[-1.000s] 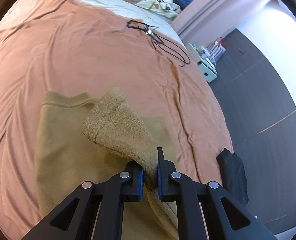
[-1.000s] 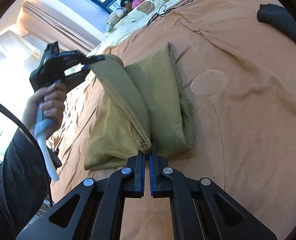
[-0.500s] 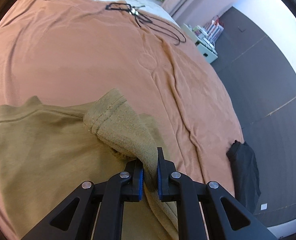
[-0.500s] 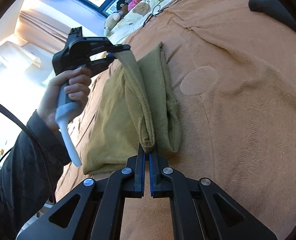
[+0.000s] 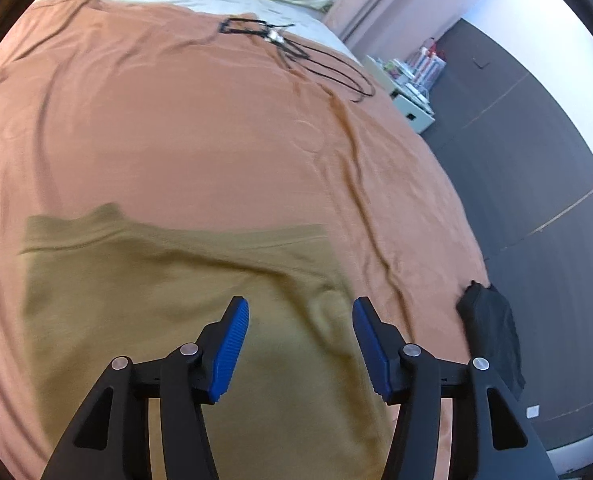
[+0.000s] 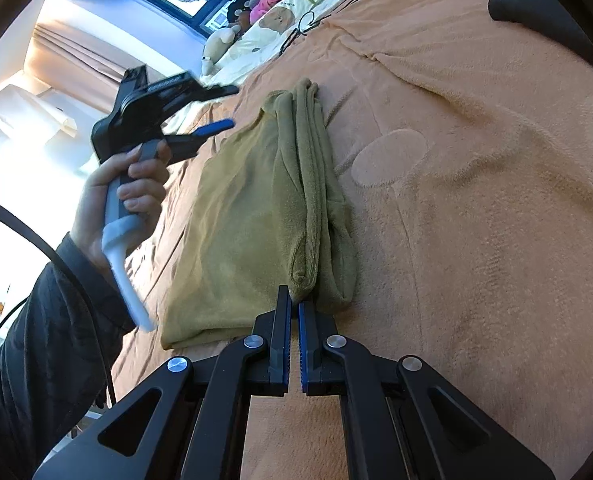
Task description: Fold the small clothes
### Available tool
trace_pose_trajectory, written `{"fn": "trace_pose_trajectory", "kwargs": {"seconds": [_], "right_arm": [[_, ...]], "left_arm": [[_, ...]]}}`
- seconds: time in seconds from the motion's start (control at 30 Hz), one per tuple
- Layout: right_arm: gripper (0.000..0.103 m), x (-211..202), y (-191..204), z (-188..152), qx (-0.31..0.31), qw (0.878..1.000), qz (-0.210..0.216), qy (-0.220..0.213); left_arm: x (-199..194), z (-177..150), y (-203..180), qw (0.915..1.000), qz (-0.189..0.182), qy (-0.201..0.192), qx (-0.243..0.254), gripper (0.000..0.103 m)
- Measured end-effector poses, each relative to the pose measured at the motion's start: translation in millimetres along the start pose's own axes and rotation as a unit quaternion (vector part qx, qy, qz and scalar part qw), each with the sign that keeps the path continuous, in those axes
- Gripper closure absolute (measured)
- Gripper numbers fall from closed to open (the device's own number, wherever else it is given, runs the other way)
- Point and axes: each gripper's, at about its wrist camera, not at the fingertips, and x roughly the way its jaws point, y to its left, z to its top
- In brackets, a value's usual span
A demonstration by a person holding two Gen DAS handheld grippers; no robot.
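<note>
An olive-green fleece garment lies flat on the orange bedspread. In the right wrist view the garment has its right side folded over into a long roll. My left gripper is open and empty, hovering above the garment; it shows in the right wrist view held up in a hand, jaws apart. My right gripper is shut on the near end of the garment's folded edge, low on the bedspread.
A black cloth lies at the bed's right edge, also in the right wrist view. A black cable lies farther up the bed. Pillows and soft toys are at the head. Dark floor and a white shelf unit are right.
My left gripper has let go of the folded cloth, opened wide and lifted away. The fold now lies flat on the garment. My right gripper stays shut on the near end.
</note>
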Motion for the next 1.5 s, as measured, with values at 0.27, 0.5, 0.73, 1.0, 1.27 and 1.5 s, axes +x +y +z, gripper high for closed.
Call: {"fn": "trace_pose_trajectory", "kwargs": {"seconds": [0.27, 0.5, 0.73, 1.0, 1.27, 1.5], "right_arm": [[0.102, -4, 2, 4, -0.002, 0.999, -0.030, 0.016], [0.060, -15, 13, 12, -0.015, 0.999, -0.042, 0.011], [0.054, -11, 19, 24, -0.035, 0.998, -0.052, 0.015], [0.054, 11, 21, 43, -0.053, 0.996, -0.064, 0.035], [0.060, 32, 23, 57, -0.063, 0.994, -0.066, 0.055], [0.063, 44, 20, 59, -0.055, 0.993, -0.072, 0.070]], "left_arm": [[-32, -29, 49, 0.9989, 0.040, 0.018, -0.013, 0.047], [-70, -67, 87, 0.9979, 0.054, 0.024, -0.027, 0.047], [-87, -107, 112, 0.9966, 0.041, 0.051, -0.050, 0.047], [-94, -150, 130, 0.9922, -0.002, 0.068, -0.105, 0.048], [-99, -186, 137, 0.9857, -0.045, 0.081, -0.141, 0.071], [-98, -208, 141, 0.9784, -0.072, 0.110, -0.160, 0.076]]}}
